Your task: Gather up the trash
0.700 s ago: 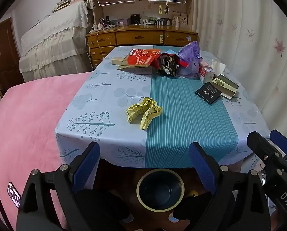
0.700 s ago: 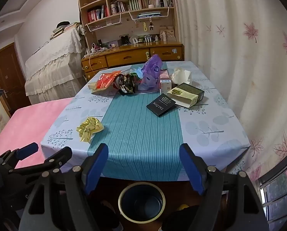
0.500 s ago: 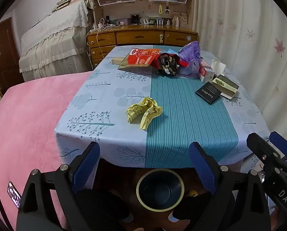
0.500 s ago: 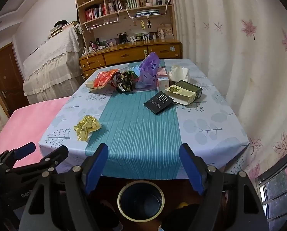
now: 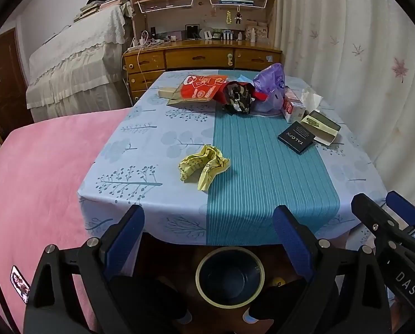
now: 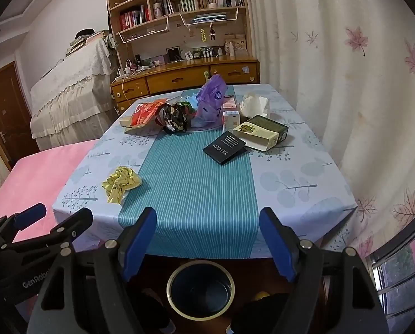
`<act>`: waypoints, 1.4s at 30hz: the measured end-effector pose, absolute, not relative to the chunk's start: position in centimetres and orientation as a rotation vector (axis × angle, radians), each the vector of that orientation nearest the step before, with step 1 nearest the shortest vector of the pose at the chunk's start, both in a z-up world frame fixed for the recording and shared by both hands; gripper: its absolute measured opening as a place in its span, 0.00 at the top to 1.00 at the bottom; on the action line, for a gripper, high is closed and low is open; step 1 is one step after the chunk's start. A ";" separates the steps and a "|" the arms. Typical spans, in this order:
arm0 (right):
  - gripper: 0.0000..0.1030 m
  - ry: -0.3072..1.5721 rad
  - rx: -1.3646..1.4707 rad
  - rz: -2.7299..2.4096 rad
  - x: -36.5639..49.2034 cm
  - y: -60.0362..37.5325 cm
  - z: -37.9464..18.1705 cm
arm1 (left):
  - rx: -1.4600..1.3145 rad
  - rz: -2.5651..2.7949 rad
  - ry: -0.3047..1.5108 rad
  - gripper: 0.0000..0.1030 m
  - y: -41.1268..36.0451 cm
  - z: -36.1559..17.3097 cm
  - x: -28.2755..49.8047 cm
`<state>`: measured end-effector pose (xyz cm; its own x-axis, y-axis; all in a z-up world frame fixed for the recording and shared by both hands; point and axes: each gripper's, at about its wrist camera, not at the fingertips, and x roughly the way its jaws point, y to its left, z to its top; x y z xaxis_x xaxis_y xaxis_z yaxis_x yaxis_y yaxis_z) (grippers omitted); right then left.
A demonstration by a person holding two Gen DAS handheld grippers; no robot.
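Change since earlier frame: right-wrist view had shifted slightly, so the table (image 6: 304,194) sat a little lower in it; left-wrist view was nearly unchanged; no item on the table had moved.
Left gripper (image 5: 207,231): fingers stood wide apart, nothing between them, held short of the table's near edge and pitched downward.
Right gripper (image 6: 207,231): fingers apart, nothing between them, also short of the near edge, just beside the left gripper.
Location of trash: yellow crumpled wrapper (image 5: 203,167) lay on the table's near left part, at the seam where the pale print meets the teal stripe, well apart from the clutter at the far end.
Bin (image 5: 229,275): stood on the floor below the table's near edge, open-mouthed, apparently empty.
Far-end clutter: red snack bag (image 5: 203,89), dark wrapper (image 5: 238,98) and purple bag (image 5: 270,83) lay bunched together; a black booklet (image 5: 297,137) lay toward the table's right side.
Handling (judged): wrapper looked light, soft and crushable, not fragile; thin film could slip.
Hold point (judged): pinch the bulky crumpled middle, not a loose tail.
Orientation: long axis ran roughly across the table; one loose tail pointed toward the near edge.
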<state>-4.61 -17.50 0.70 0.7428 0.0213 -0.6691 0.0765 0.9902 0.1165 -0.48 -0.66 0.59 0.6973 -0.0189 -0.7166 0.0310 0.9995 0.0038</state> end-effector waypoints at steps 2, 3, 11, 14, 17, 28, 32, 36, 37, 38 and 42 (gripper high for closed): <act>0.25 0.727 0.148 -0.033 -4.6 -17.6 0.7 | 0.017 -0.033 0.800 0.10 -0.8 0.6 -0.5; 0.25 0.726 0.148 -0.033 -4.6 -17.7 0.7 | 0.017 -0.033 0.800 0.10 -0.8 0.6 -0.5; 0.25 0.712 0.151 -0.033 -4.9 -17.9 0.8 | 0.014 -0.036 0.779 0.10 -0.8 0.8 -0.7; 0.25 0.707 0.162 -0.033 -5.1 -18.0 1.0 | 0.012 -0.035 0.776 0.10 -0.6 0.7 -0.8; 0.25 0.708 0.161 -0.032 -5.2 -18.0 0.9 | 0.005 -0.035 0.767 0.10 -0.5 0.8 -1.0; 0.25 0.703 0.162 -0.019 -5.4 -17.8 0.9 | 0.012 -0.041 0.758 0.10 -0.5 0.7 -1.3; 0.25 0.701 0.158 -0.020 -5.4 -17.8 1.0 | 0.007 -0.038 0.766 0.10 -0.4 0.5 -1.3; 0.25 0.703 0.158 -0.018 -5.4 -17.7 0.9 | 0.003 -0.035 0.777 0.10 -0.4 0.4 -1.4; 0.25 0.702 0.159 -0.017 -5.4 -17.7 0.9 | 0.003 -0.035 0.780 0.10 -0.4 0.4 -1.3; 0.25 0.702 0.160 -0.017 -5.4 -17.7 0.9 | 0.004 -0.035 0.781 0.10 -0.4 0.4 -1.3; 0.25 0.702 0.160 -0.018 -5.4 -17.7 0.9 | 0.003 -0.035 0.779 0.10 -0.3 0.4 -1.4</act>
<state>-5.37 -17.71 0.90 0.7638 0.0374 -0.6443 0.0699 0.9877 0.1402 -1.36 -0.35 0.36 0.7108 -0.0302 -0.7027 0.0324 0.9994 -0.0103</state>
